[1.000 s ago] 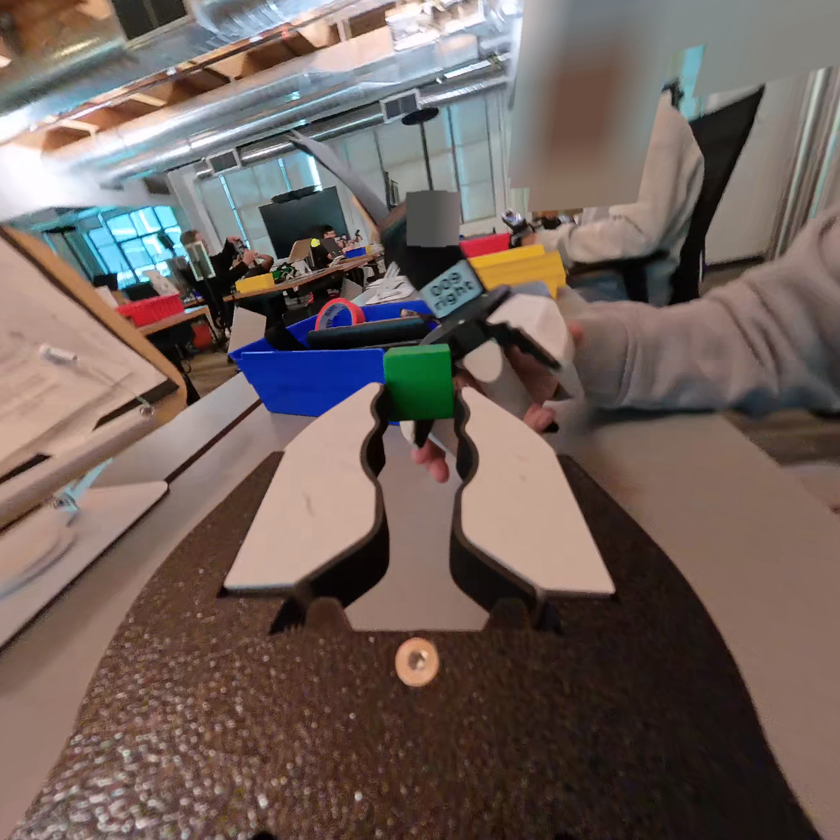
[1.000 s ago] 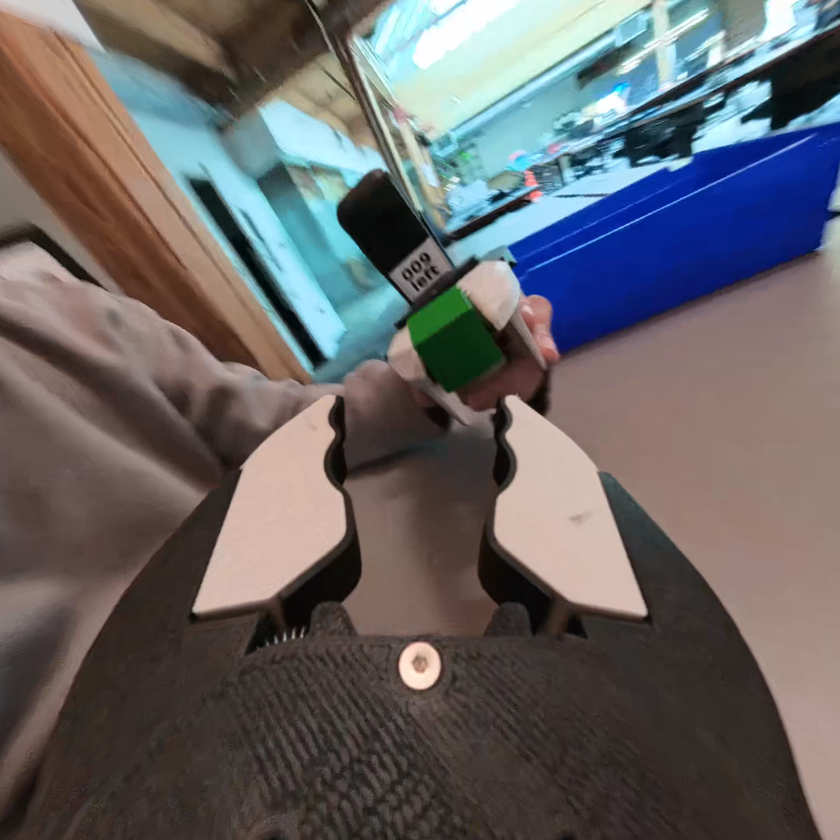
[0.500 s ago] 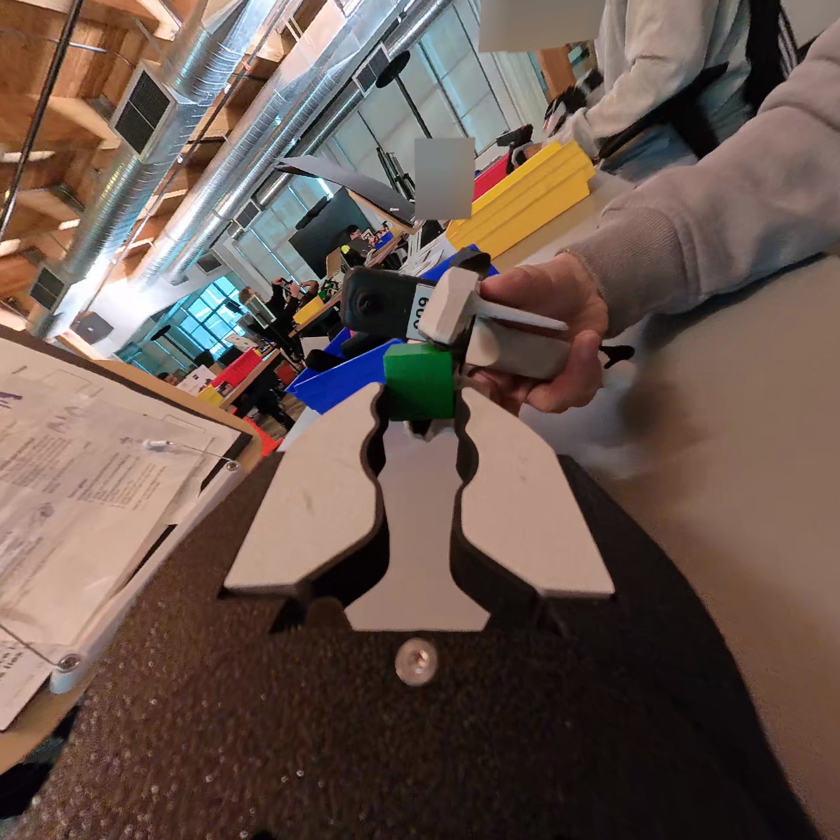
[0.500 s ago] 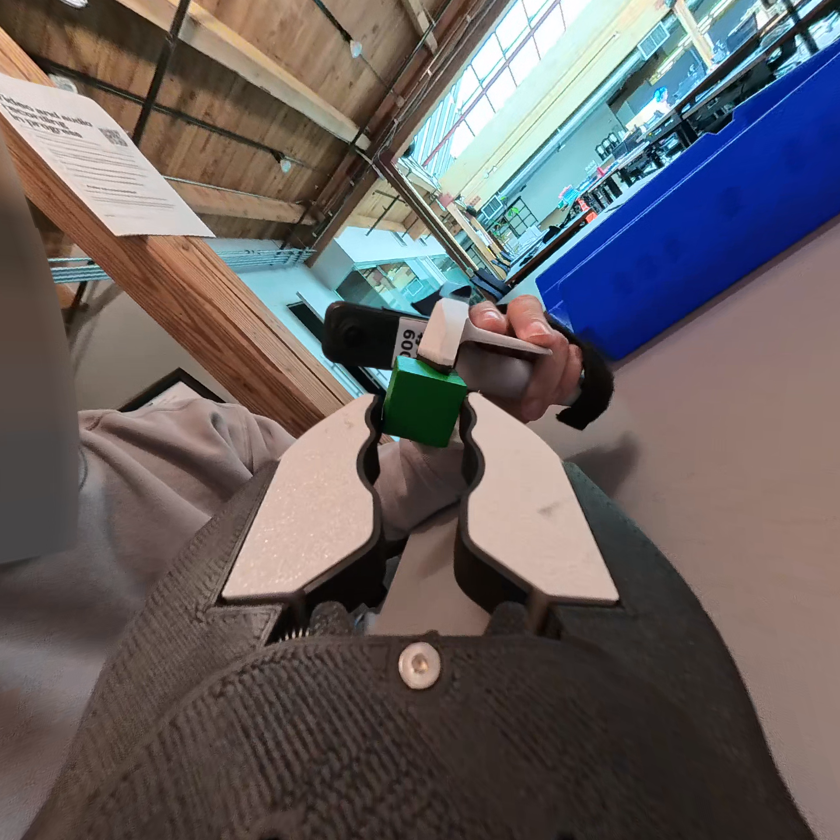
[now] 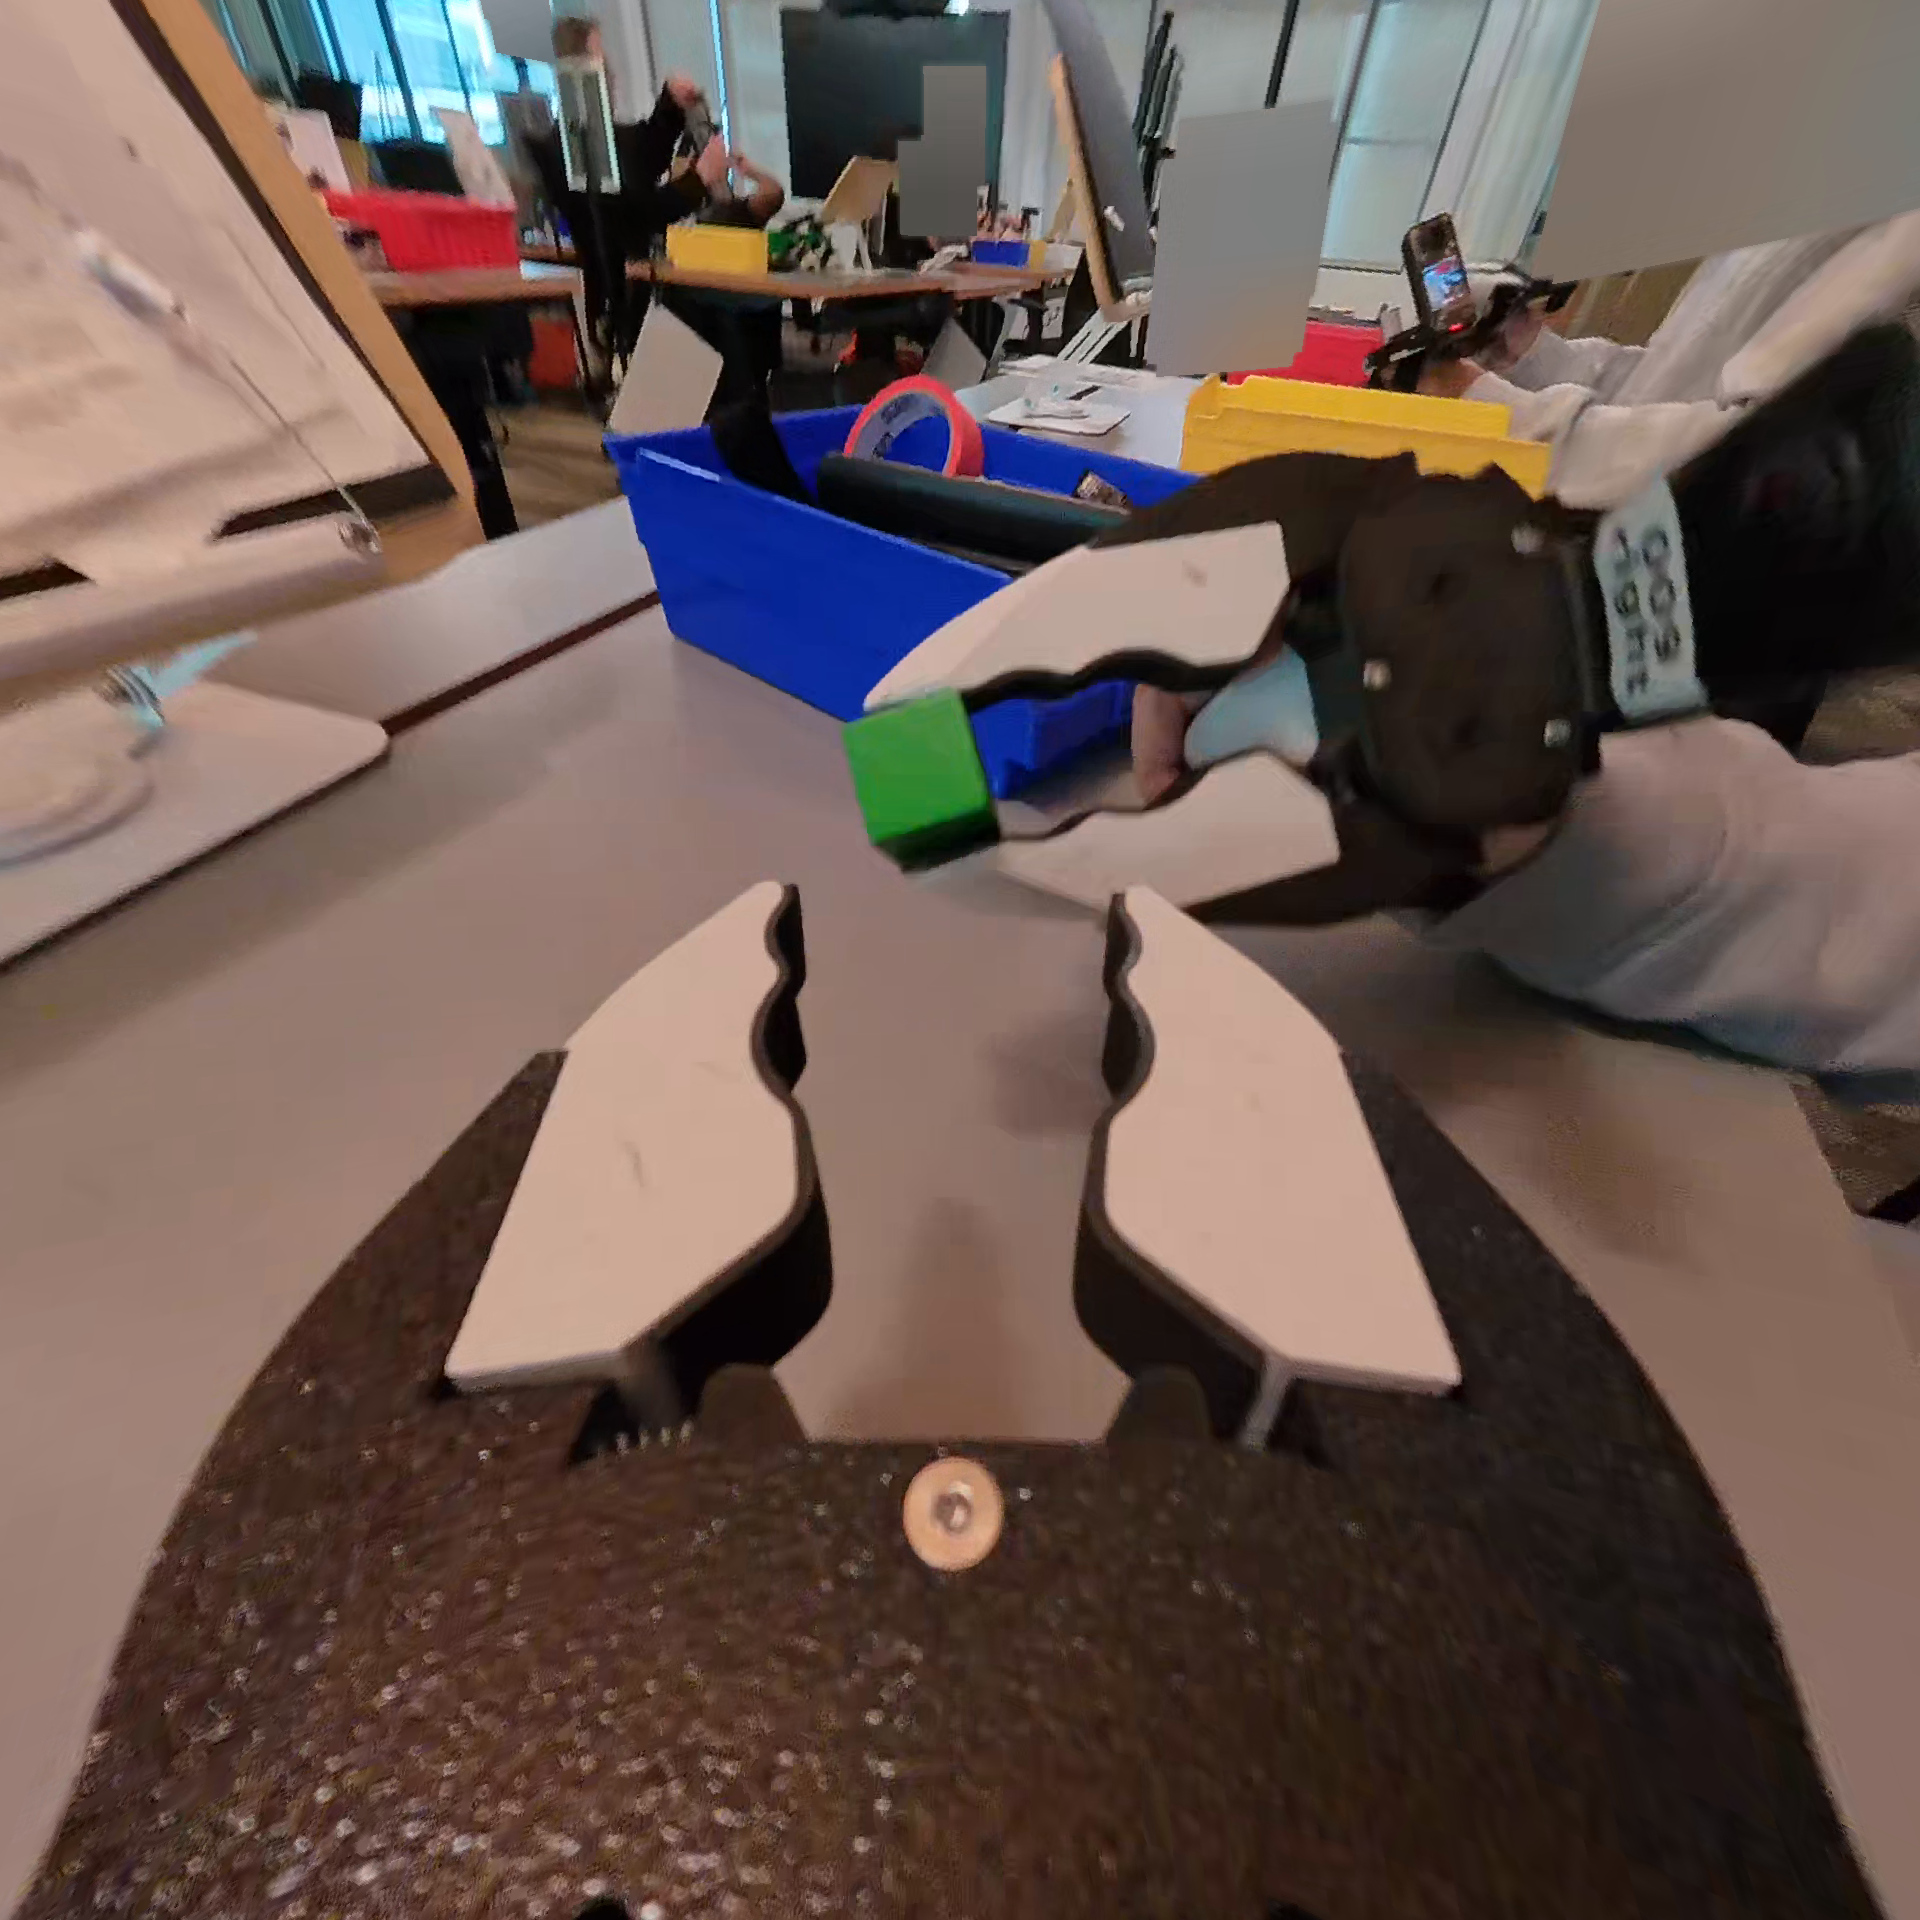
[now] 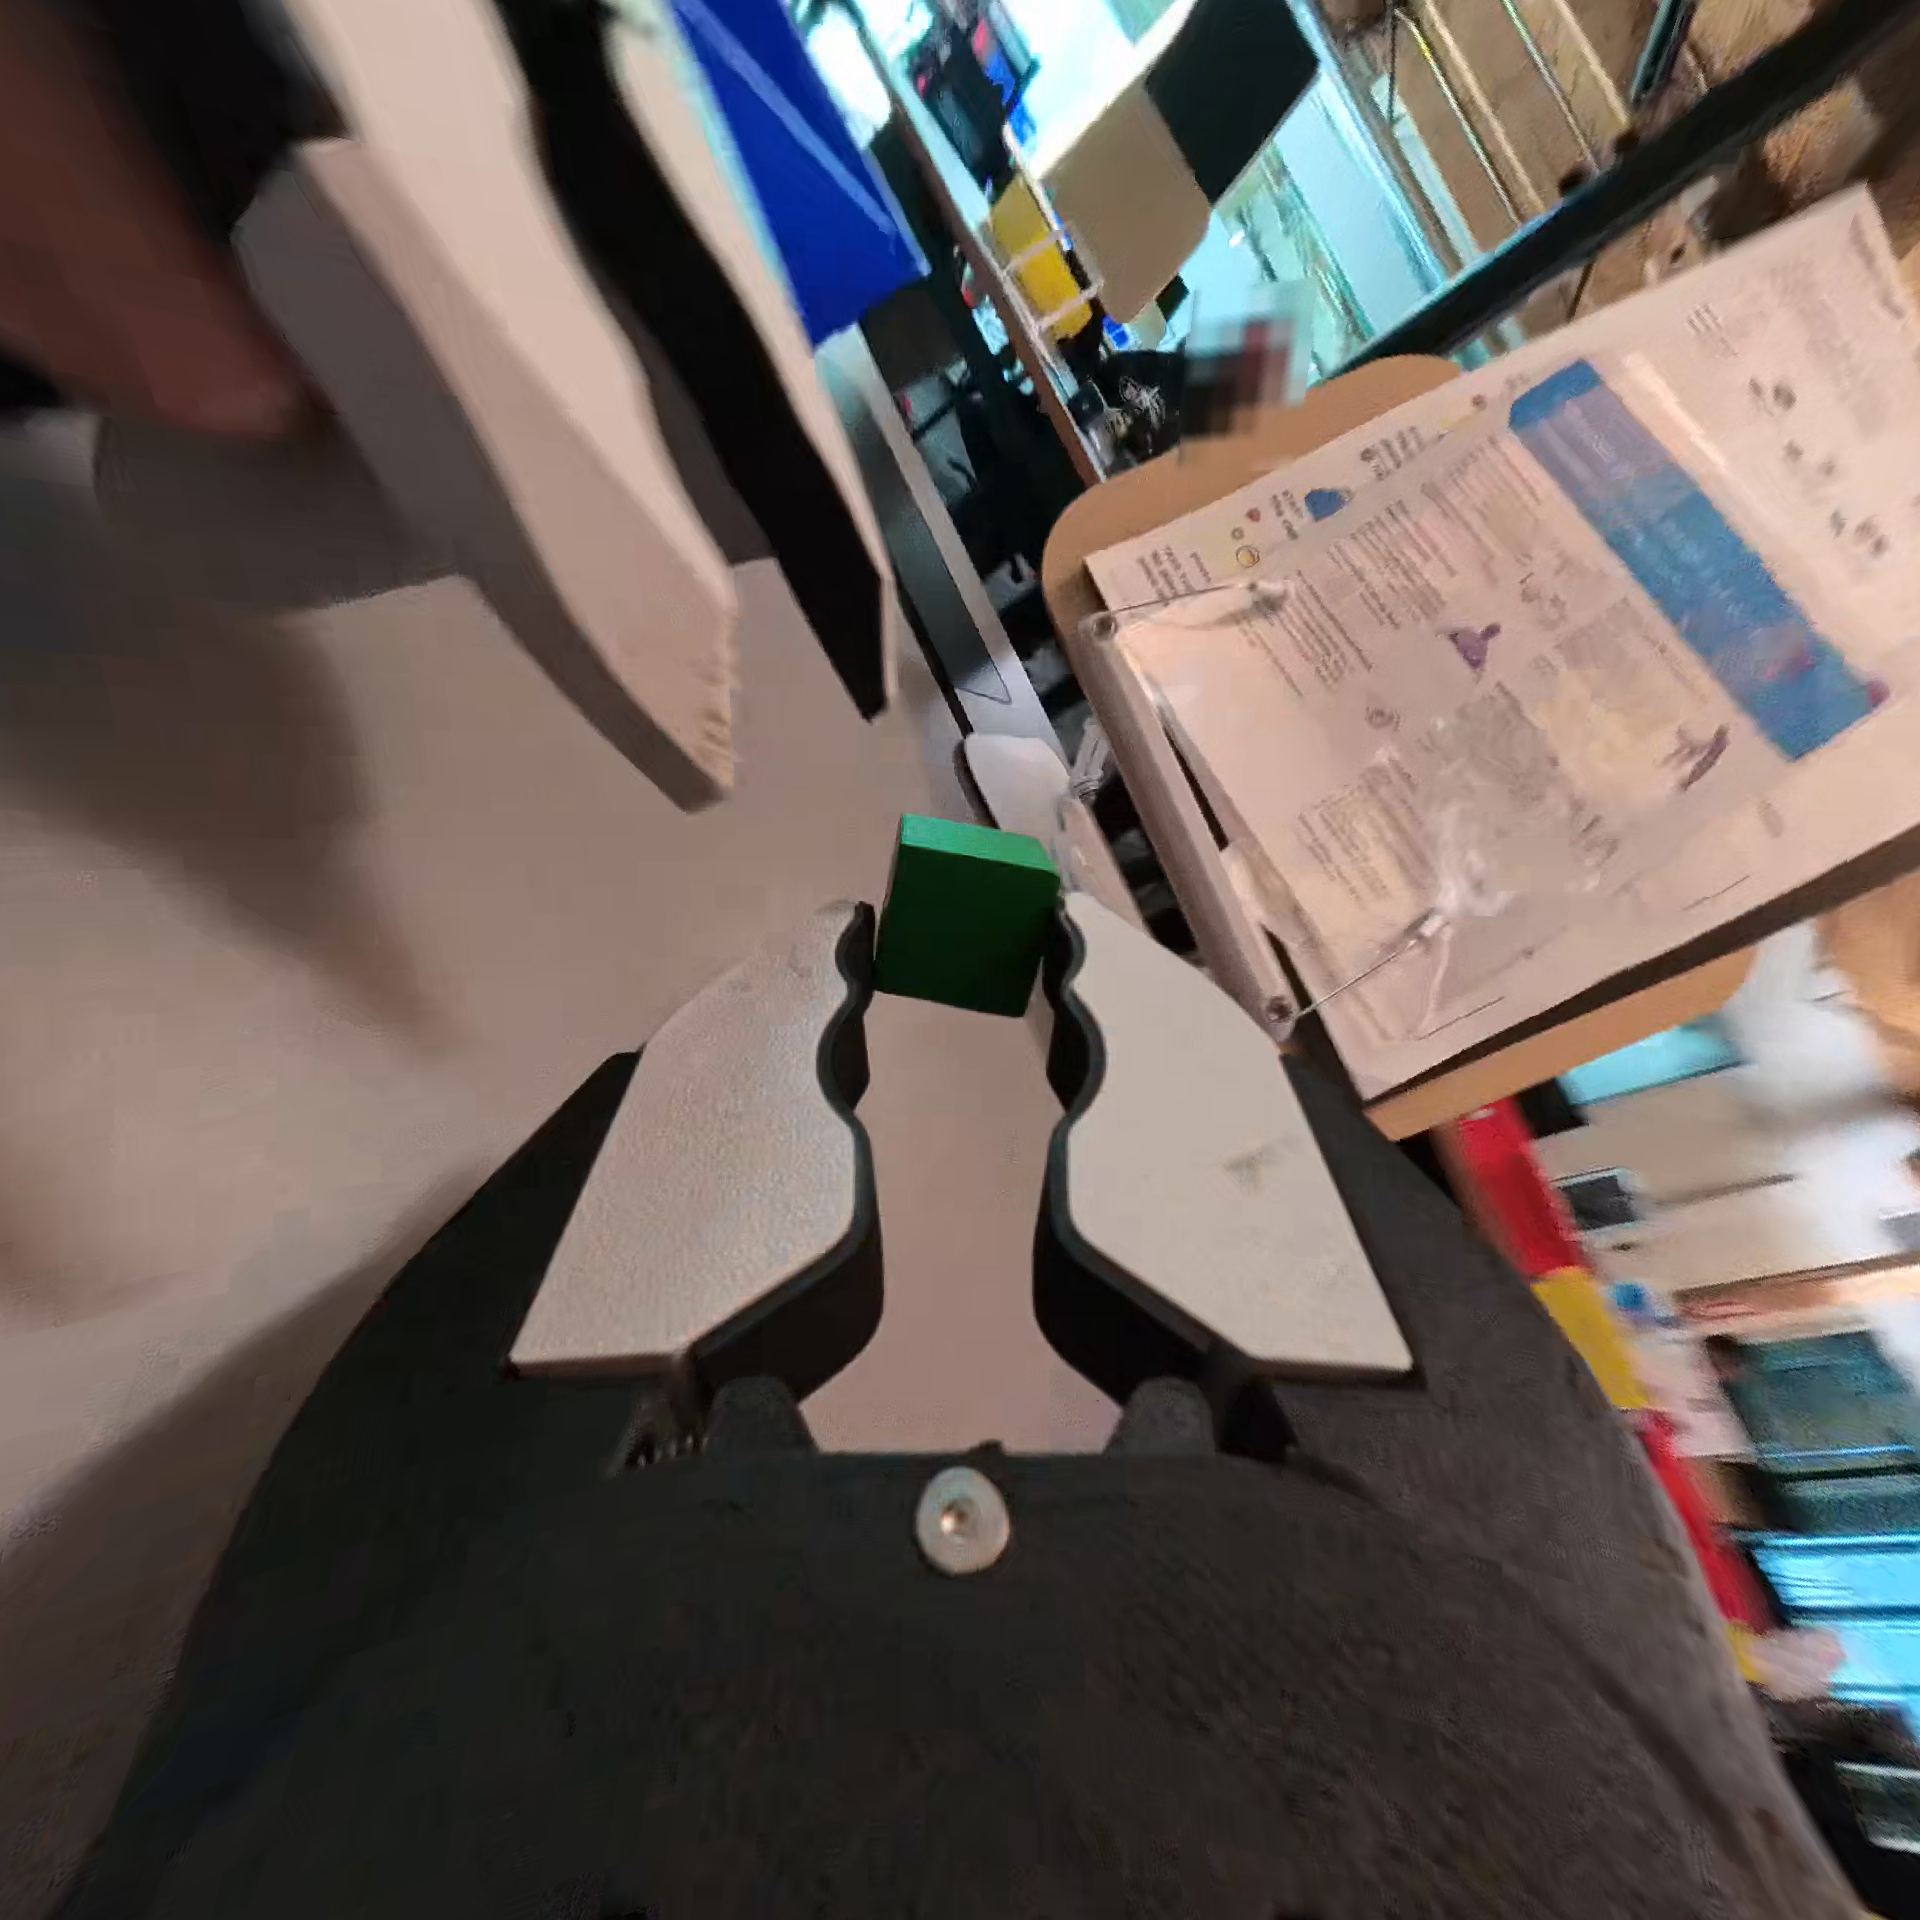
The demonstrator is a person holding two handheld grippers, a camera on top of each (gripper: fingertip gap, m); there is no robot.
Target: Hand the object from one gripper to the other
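Note:
The green cube (image 5: 920,774) is held between the tips of my right gripper (image 5: 930,769), which reaches in from the right just above the grey table (image 5: 312,1018). In the right wrist view the cube (image 6: 961,920) sits clamped between that gripper's fingertips (image 6: 958,920). My left gripper (image 5: 951,914) is open and empty, its jaws spread wide, just below and in front of the cube. In the right wrist view one left finger (image 6: 520,395) shows blurred at the upper left, apart from the cube.
A blue bin (image 5: 831,582) holding a red tape roll (image 5: 914,426) and a black roll stands behind the cube. A yellow bin (image 5: 1351,426) sits at the back right. A paper sheet in a stand (image 5: 156,416) rises at the left, also in the right wrist view (image 6: 1507,675).
My left gripper has let go of the cube and opened, drawing back from it. My right gripper now holds the cube alone and has turned sideways.

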